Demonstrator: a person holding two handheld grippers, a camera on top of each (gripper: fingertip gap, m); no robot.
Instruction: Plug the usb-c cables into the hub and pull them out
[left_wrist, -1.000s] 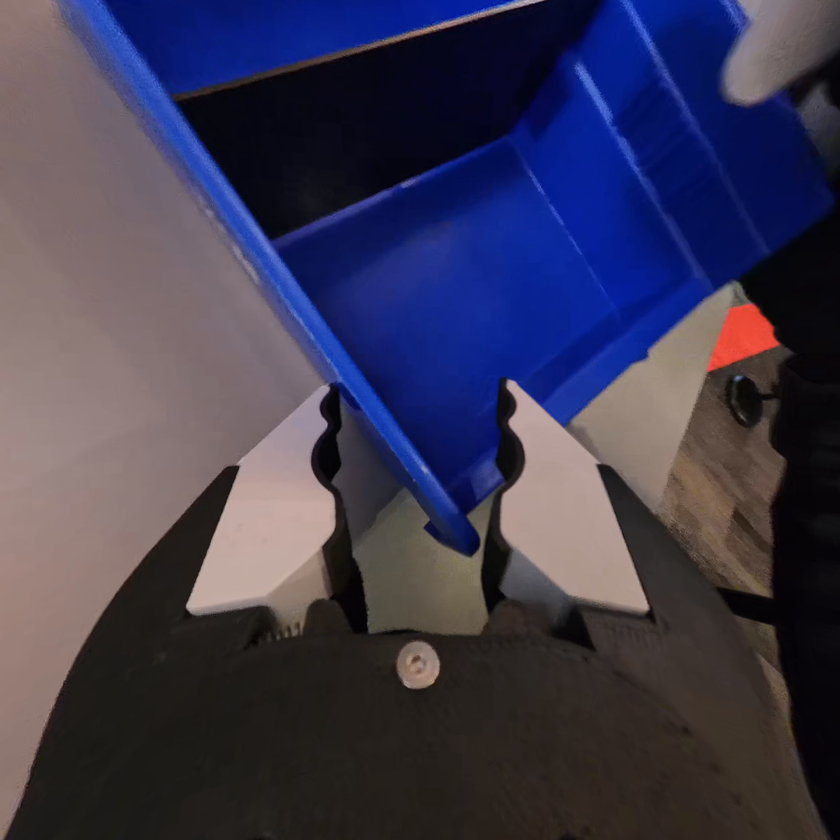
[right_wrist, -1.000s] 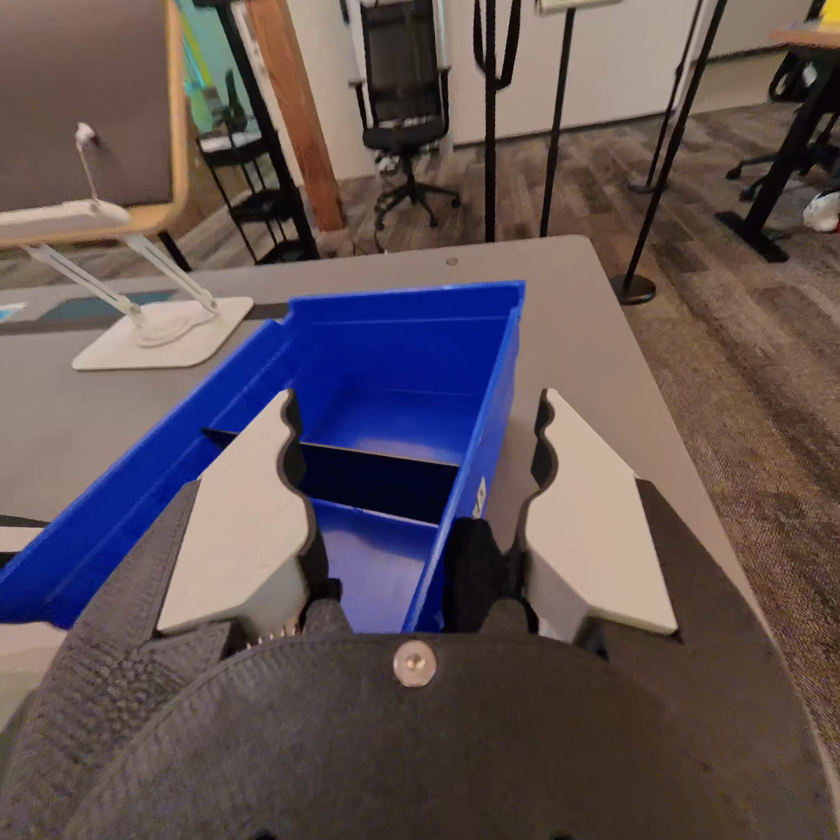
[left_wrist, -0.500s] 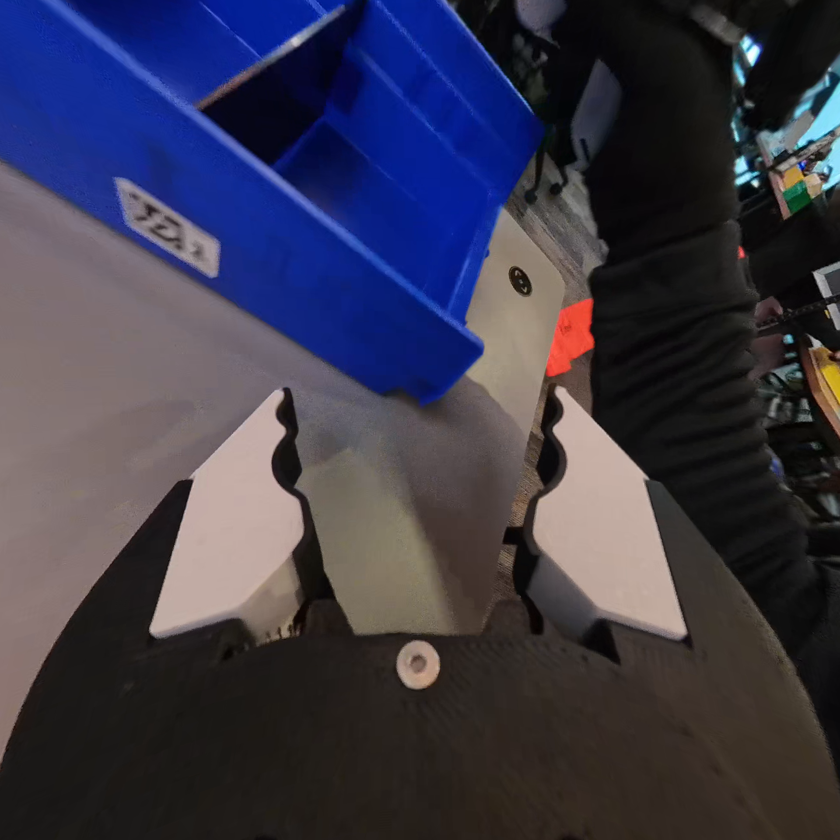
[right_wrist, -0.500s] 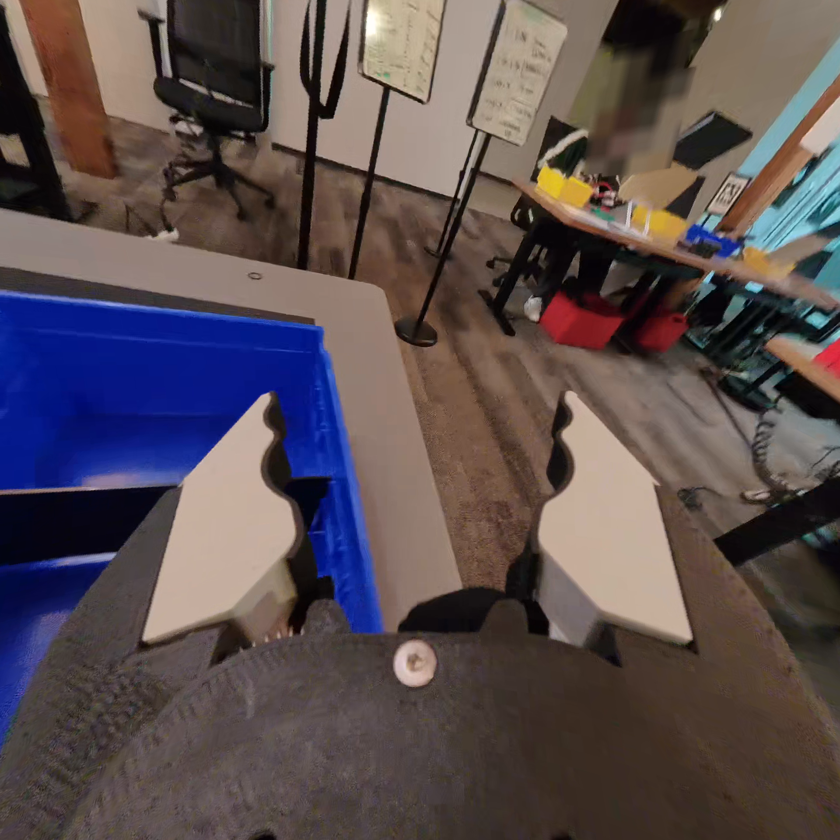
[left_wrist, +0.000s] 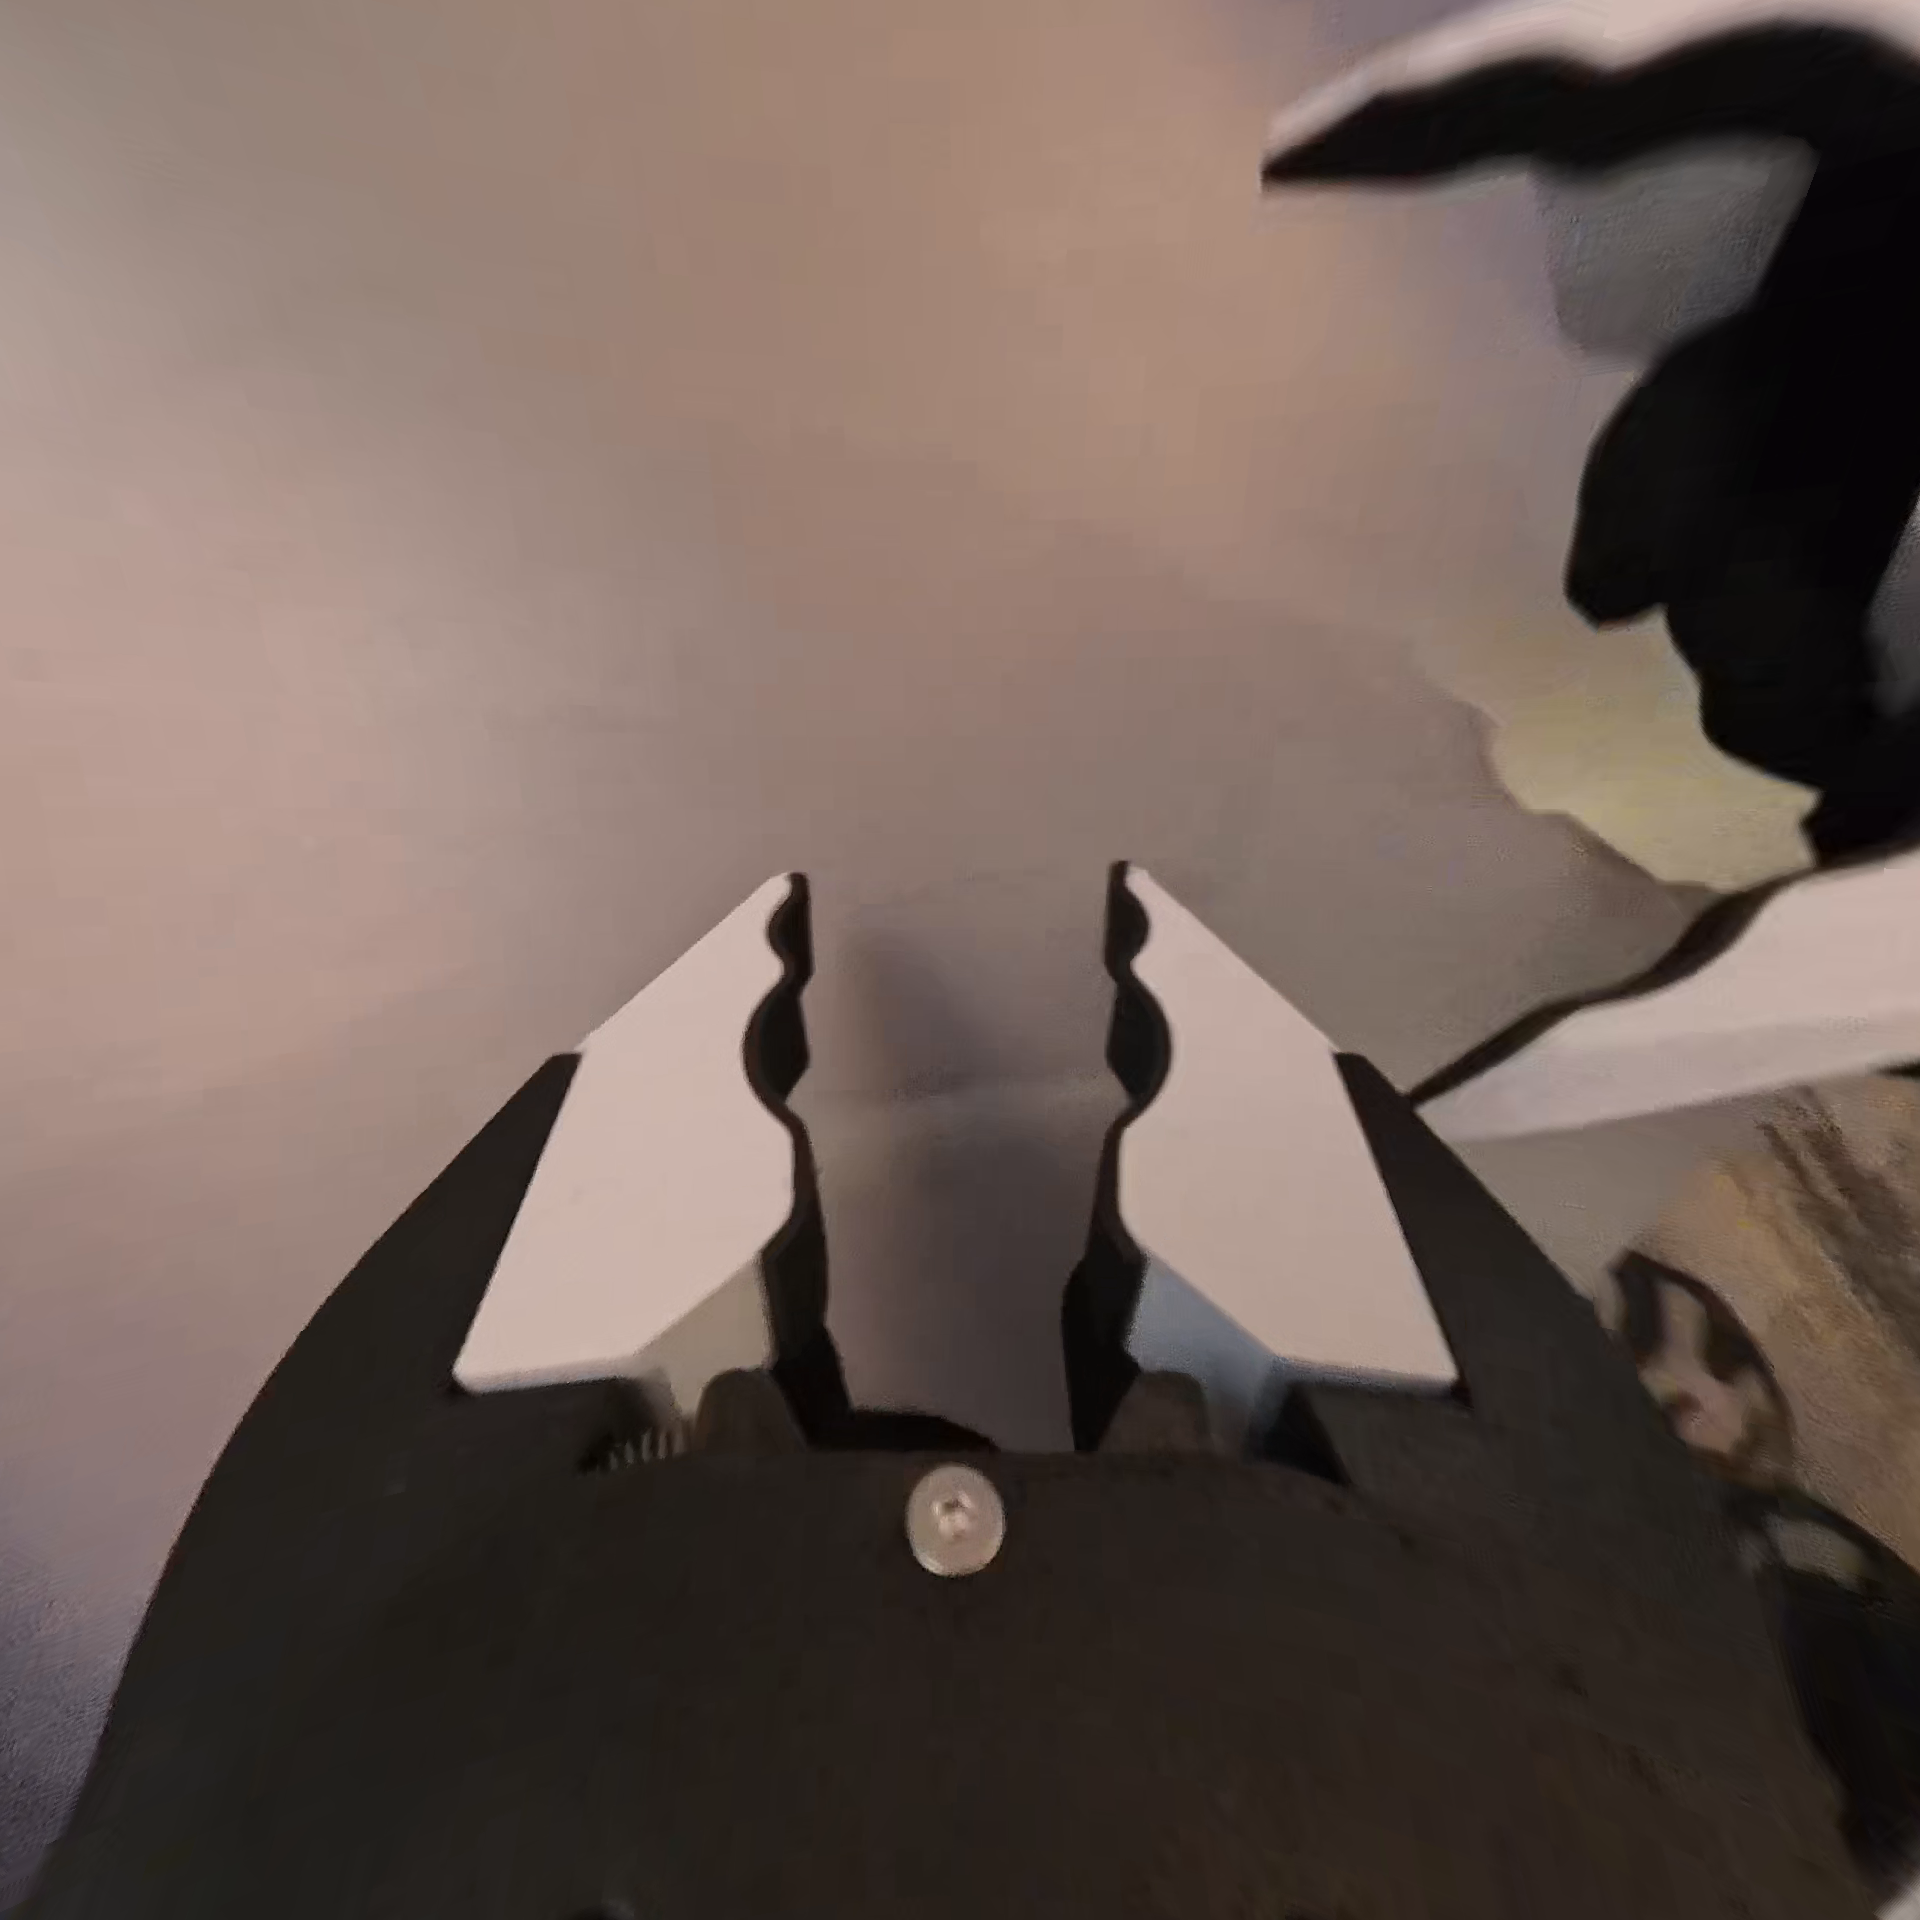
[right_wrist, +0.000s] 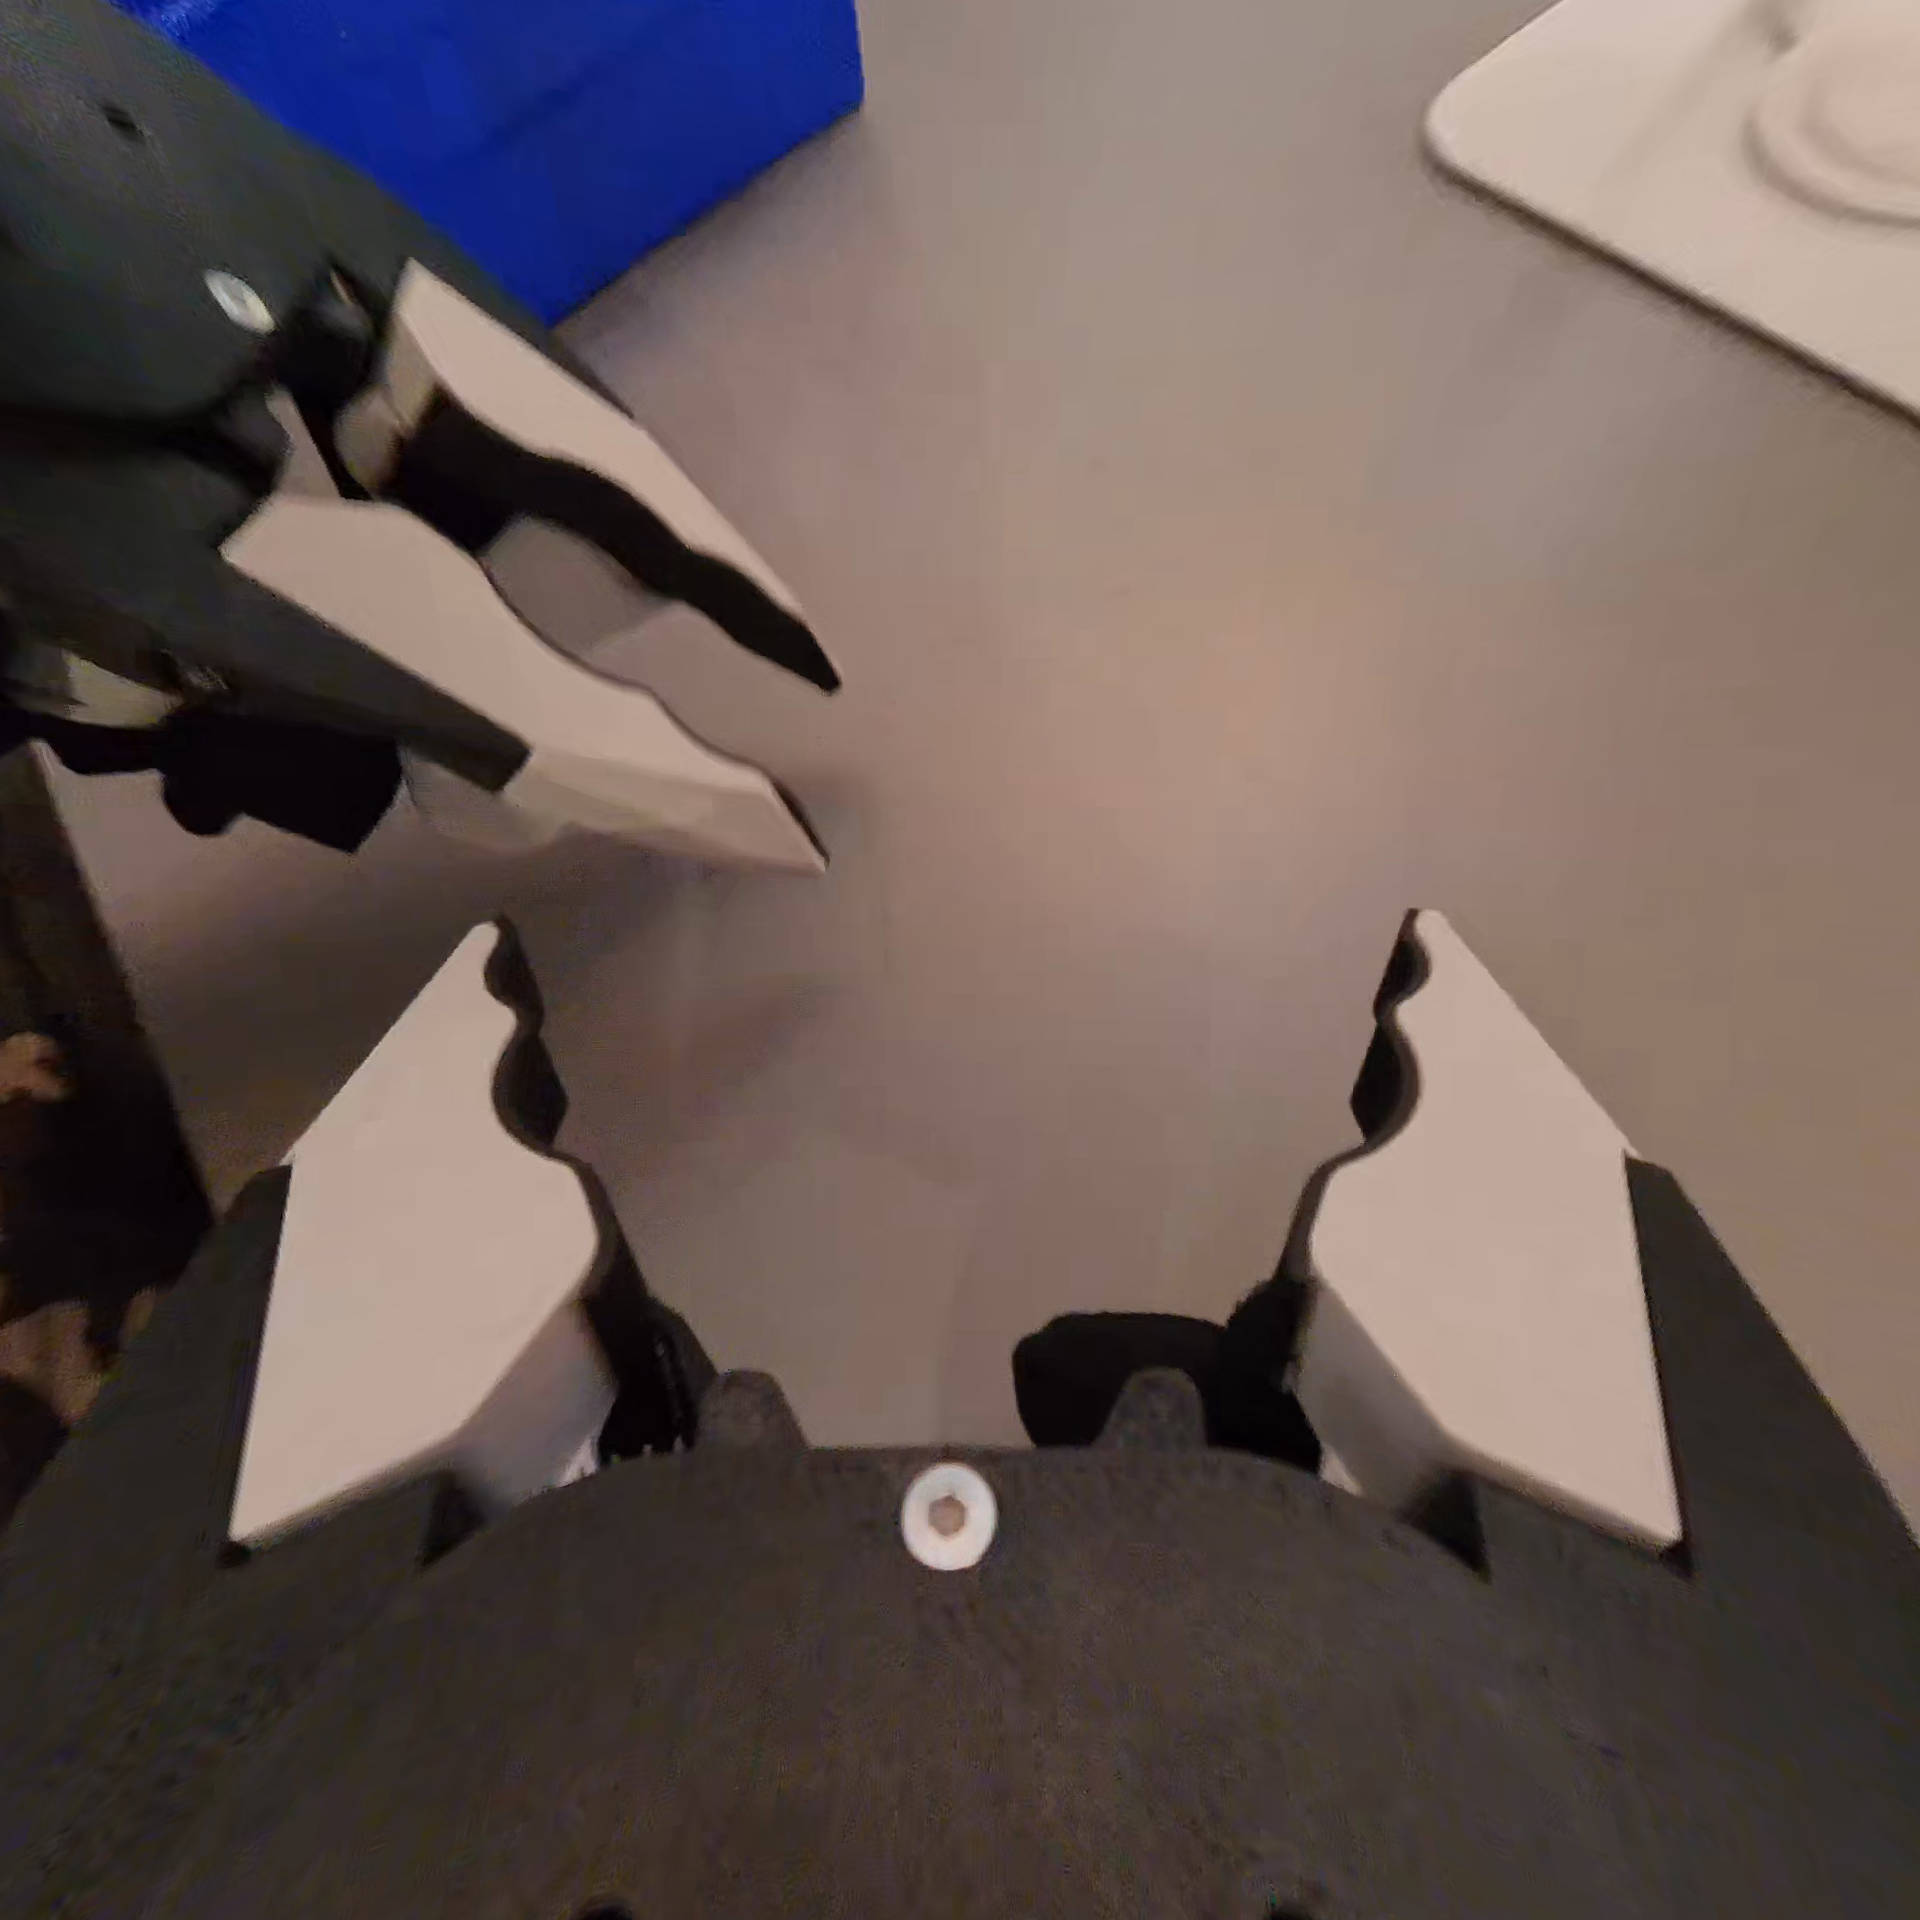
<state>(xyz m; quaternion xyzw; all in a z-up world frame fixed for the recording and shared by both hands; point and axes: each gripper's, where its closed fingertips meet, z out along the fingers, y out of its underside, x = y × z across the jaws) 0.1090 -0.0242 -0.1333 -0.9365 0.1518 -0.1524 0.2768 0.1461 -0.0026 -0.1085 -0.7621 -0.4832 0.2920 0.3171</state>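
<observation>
No hub or usb-c cable shows in either view. My left gripper (left_wrist: 956, 881) is open with a moderate gap and nothing between its white fingers; it points at the bare grey table (left_wrist: 727, 468). It also shows in the right wrist view (right_wrist: 826, 769), coming in from the left. My right gripper (right_wrist: 953, 920) is wide open and empty, low over the same table (right_wrist: 1195, 623). One of its fingers (left_wrist: 1714, 997) shows blurred at the right of the left wrist view. The two grippers point toward each other.
A blue bin (right_wrist: 623, 125) stands behind the left gripper at the top left of the right wrist view. A white lamp base (right_wrist: 1714, 177) lies at the top right. The table edge and carpet floor (left_wrist: 1787, 1216) are at the lower right of the left wrist view.
Both grippers have swung away from the blue bin and down toward the bare table. The left jaws have narrowed. The room beyond the table has left the right wrist view.
</observation>
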